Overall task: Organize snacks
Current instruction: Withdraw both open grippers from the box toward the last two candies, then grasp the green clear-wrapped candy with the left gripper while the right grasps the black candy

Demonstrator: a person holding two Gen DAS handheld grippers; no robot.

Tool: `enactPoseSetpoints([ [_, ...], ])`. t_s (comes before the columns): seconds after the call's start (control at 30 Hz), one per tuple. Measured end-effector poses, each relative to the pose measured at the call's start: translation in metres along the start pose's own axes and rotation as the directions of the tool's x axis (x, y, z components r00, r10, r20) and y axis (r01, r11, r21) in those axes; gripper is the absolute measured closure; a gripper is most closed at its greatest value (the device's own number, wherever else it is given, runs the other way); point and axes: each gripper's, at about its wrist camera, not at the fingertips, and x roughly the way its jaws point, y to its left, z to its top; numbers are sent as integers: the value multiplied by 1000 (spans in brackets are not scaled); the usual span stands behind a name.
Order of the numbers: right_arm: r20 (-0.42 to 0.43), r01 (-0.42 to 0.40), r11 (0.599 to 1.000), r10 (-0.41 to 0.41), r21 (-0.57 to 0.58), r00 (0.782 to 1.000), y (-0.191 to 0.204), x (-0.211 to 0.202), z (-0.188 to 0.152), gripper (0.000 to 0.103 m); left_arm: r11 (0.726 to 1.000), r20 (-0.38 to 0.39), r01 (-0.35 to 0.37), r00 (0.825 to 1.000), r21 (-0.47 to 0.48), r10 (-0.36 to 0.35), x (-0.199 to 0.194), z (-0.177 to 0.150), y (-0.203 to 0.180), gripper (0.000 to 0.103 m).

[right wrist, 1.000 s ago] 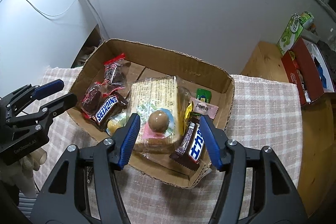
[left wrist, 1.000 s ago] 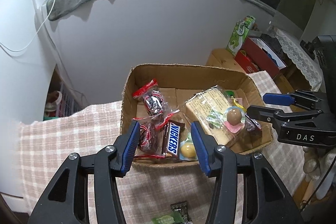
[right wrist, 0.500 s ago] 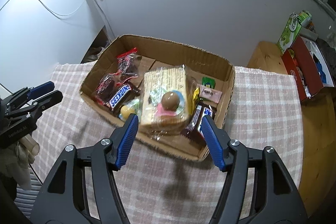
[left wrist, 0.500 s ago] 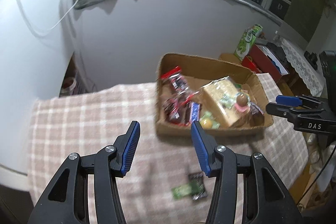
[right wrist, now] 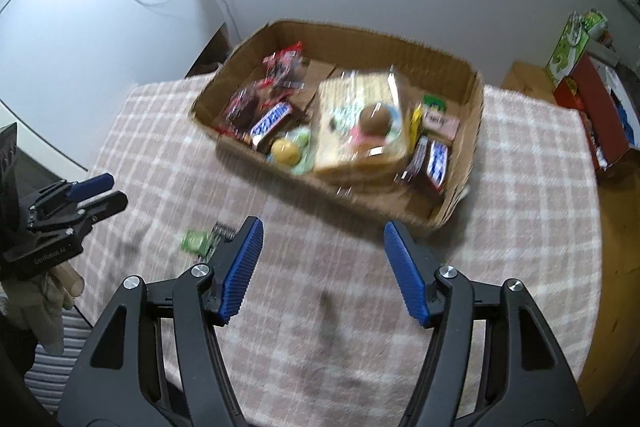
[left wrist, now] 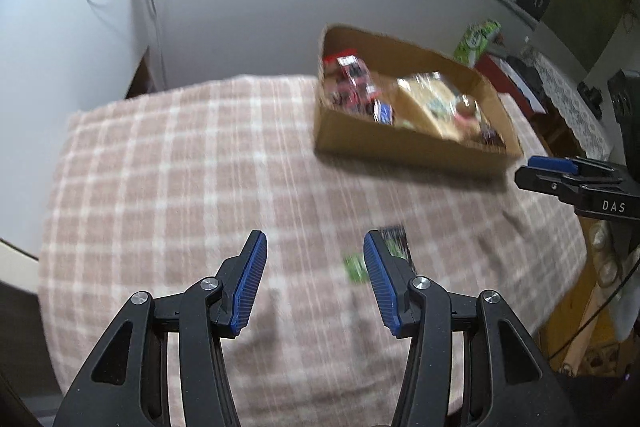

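Landmark: cardboard box (right wrist: 460, 163) on checked cloth (left wrist: 180, 167); both views blurred.

Left tongs (left wrist: 312, 279) released, jaws wide apart, nothing between them; they hang over the cloth, well short of the box on its near-left side.

Right tongs (right wrist: 322, 269) released, jaws wide apart, empty; they hang just short of the box's near wall.

Inside the box: bread pack (right wrist: 360, 99) at centre with a brown ball (right wrist: 376, 121) on top; Snickers bar (right wrist: 270, 121) left of the bread; second bar (right wrist: 434, 161) at the near right corner; red-wrapped packs (right wrist: 280, 67) at the far left.

Outside the box: green packet (left wrist: 355, 269) and dark packet (left wrist: 396, 241) lie on the cloth in front of the box, touching or just beside each other; blur prevents telling which.
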Motion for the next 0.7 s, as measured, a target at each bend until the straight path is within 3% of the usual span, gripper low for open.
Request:
enactPoseSetpoints([
  [0.2, -50, 4, 1000, -4, -1, 999, 7, 16, -24, 37, 998, -46, 38, 998, 57, -36, 16, -13, -18, 54],
  [0.7, -101, 23, 999, -18, 40, 995, -1, 26, -37, 37, 977, -133, 36, 991, 209, -8, 66, -10, -46, 54],
])
